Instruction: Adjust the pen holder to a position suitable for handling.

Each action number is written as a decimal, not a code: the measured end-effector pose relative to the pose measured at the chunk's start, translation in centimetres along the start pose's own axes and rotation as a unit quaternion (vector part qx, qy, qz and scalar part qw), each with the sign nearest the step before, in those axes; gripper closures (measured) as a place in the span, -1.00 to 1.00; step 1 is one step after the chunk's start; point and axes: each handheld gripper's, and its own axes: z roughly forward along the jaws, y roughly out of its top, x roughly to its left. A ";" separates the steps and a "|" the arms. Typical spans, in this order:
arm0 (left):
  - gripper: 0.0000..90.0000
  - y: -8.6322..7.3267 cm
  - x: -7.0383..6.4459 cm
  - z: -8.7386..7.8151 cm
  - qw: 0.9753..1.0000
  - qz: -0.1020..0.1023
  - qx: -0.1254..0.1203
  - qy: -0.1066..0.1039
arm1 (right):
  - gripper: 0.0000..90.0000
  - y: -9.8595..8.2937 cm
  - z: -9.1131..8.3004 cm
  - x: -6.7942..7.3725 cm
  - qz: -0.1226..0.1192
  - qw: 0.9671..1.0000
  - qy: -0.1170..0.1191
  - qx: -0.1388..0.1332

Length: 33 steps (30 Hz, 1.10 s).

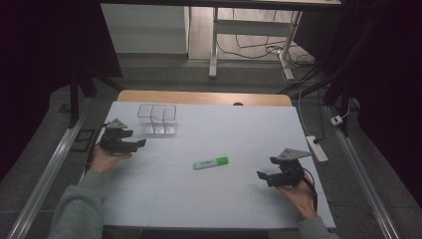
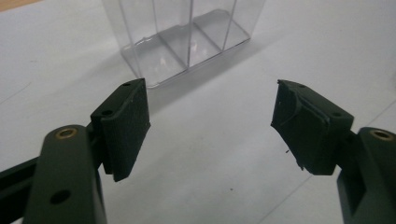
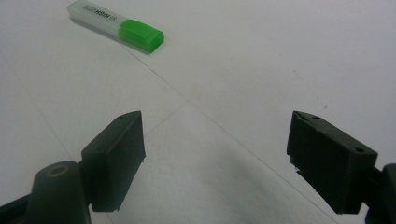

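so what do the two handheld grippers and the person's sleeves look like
Both are matte black. The left gripper and right gripper each carry a grey three-cornered plate on top. Their fingers are flat rectangular black pads on arms with brass-coloured pivot rings and small screw holes. A dark cable trails by the right one. The sleeves are grey.

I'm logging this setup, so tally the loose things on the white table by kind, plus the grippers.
Green highlighter: 1
Clear plastic divided organizer: 1
Handheld grippers: 2, left gripper and right gripper, both open and holding nothing
Total: 4
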 end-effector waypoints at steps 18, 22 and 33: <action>-0.08 0.5 2.7 1.3 0.999 -0.024 0.005 0.029 | -0.58 0.0 0.3 0.2 -0.006 1.000 0.002 0.010; -0.05 0.9 3.2 1.7 0.999 -0.020 0.002 0.034 | -0.58 0.0 0.4 0.2 -0.006 1.000 0.004 0.012; 0.27 1.5 4.6 2.8 0.999 -0.022 0.004 0.048 | -0.58 -0.1 0.5 0.2 -0.008 1.000 0.005 0.014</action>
